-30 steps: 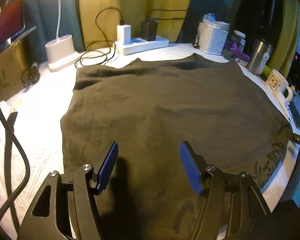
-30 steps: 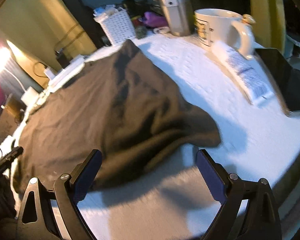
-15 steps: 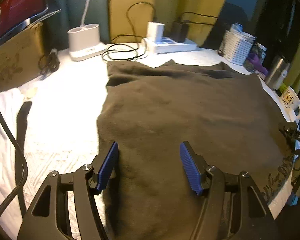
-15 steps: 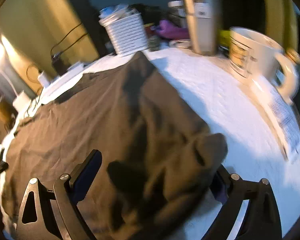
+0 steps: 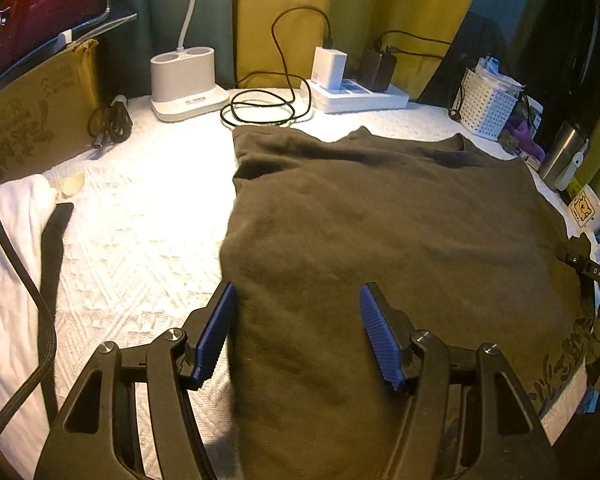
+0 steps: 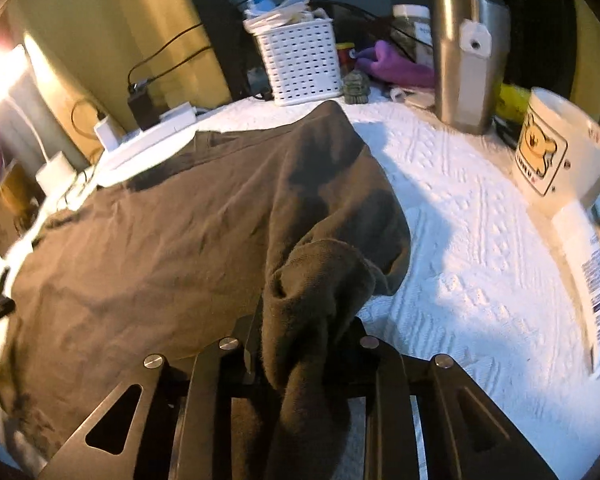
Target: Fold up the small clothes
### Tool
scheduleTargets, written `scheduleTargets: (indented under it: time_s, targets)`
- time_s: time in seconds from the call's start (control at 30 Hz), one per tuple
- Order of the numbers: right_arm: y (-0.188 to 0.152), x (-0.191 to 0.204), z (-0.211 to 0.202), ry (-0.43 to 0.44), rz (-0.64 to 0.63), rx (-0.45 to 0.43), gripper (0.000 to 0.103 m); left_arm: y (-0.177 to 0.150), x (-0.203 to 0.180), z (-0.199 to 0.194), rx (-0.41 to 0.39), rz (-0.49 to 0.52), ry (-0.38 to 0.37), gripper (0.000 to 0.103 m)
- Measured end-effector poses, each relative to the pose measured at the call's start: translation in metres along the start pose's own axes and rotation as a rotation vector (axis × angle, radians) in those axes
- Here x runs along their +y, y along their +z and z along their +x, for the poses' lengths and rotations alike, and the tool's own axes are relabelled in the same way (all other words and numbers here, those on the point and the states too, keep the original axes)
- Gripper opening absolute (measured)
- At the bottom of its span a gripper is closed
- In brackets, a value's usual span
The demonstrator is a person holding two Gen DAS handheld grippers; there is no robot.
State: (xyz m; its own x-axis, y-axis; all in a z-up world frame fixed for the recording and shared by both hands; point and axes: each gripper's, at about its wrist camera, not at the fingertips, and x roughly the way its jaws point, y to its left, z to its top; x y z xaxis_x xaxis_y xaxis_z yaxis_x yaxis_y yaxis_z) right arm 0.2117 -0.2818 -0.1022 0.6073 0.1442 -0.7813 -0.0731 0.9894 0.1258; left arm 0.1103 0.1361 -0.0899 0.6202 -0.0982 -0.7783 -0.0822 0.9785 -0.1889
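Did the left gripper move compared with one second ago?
Yes. The left gripper went toward the shirt's left edge; the lamp base now appears nearer the centre.

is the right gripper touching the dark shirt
Touching. In the right wrist view the right gripper is closing, its jaws either side of a bunched fold of the dark shirt, cloth pressed between them.

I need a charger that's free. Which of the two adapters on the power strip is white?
The white adapter at the left end of the power strip; the black adapter sits to its right.
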Motion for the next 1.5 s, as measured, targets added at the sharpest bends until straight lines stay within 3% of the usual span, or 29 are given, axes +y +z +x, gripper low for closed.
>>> scheduleTargets:
  time_s: [0.13, 0.43, 0.63, 0.83, 1.07, 1.27, 1.5]
  targets:
    - [0.002, -0.008, -0.002, 0.007, 0.030, -0.006, 0.022, 0.001, 0.001, -0.007, -0.013, 0.001, 0.001, 0.064]
    - [0.012, -0.047, -0.025, -0.090, 0.069, -0.050, 0.021, -0.005, -0.004, -0.015, -0.030, -0.007, -0.009, 0.064]
    - [0.031, -0.025, -0.044, -0.093, -0.005, -0.102, 0.021, -0.012, -0.004, -0.023, -0.050, -0.026, -0.026, 0.064]
    - [0.052, 0.023, -0.068, -0.069, -0.127, -0.180, 0.021, -0.020, 0.007, -0.032, -0.071, -0.038, -0.033, 0.064]
    - [0.058, 0.119, -0.078, 0.021, -0.327, -0.212, 0.021, -0.031, 0.023, -0.042, -0.098, -0.067, -0.054, 0.064]
    - [0.033, 0.200, -0.059, 0.126, -0.485, -0.144, 0.021, -0.041, 0.027, -0.044, -0.103, -0.043, -0.076, 0.064]
    - [-0.013, 0.263, -0.034, 0.177, -0.608, -0.039, 0.021, -0.050, 0.039, -0.050, -0.117, -0.054, -0.090, 0.064]
